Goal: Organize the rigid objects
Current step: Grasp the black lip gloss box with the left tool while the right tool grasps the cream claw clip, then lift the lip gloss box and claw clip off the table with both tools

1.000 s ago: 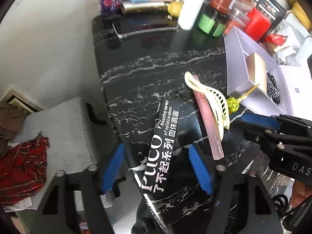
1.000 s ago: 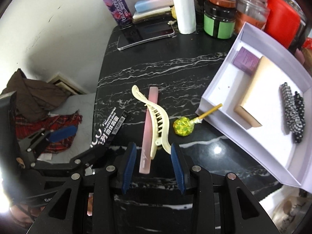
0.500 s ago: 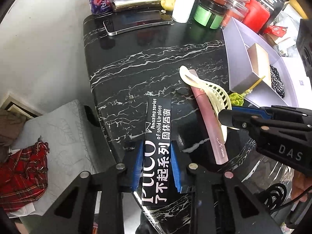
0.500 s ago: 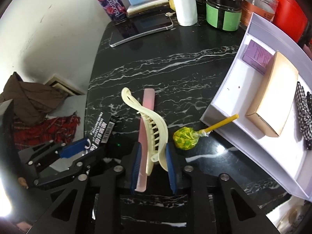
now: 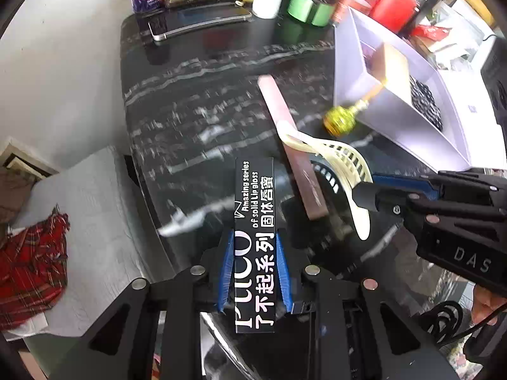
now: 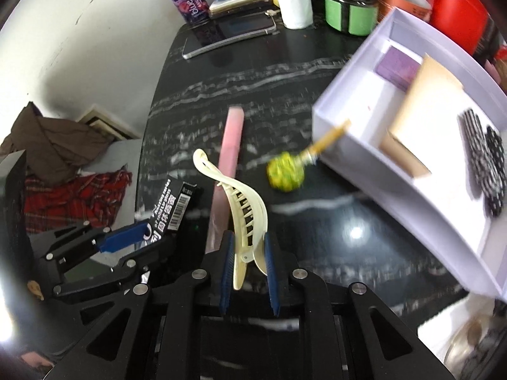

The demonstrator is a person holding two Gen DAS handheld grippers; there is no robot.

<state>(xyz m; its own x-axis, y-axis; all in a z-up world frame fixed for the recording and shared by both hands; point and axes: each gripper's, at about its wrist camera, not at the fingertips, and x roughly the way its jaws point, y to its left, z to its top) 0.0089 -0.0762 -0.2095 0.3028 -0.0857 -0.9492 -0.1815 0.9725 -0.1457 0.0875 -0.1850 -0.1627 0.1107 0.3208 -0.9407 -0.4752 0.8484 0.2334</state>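
Left wrist view first: our left gripper (image 5: 253, 272) has its blue pads clamped on both long sides of the black lip gloss box (image 5: 254, 221), which sticks out forward over the black marble table (image 5: 196, 101). Just to the right lies a pink bar (image 5: 290, 145) flat on the table, and the cream hair clip (image 5: 339, 171) sits pinched in the right gripper (image 5: 367, 194) coming in from the side. Beyond that there's a yellow-green lollipop (image 5: 340, 122) with its stick reaching the wall of the white tray (image 5: 389, 120).

Right wrist view: our right gripper (image 6: 248, 266) is closed on the tail end of the hair clip (image 6: 244, 209), which curves up and away from us above the pink bar (image 6: 229, 158). The lollipop (image 6: 285, 172) lies just beside the tray (image 6: 364, 158), stick touching its corner. Off to the left we see the left gripper (image 6: 126, 240) holding the box (image 6: 172, 209). A phone (image 6: 228, 36) and jars sit at the far edge, a bit blurry.
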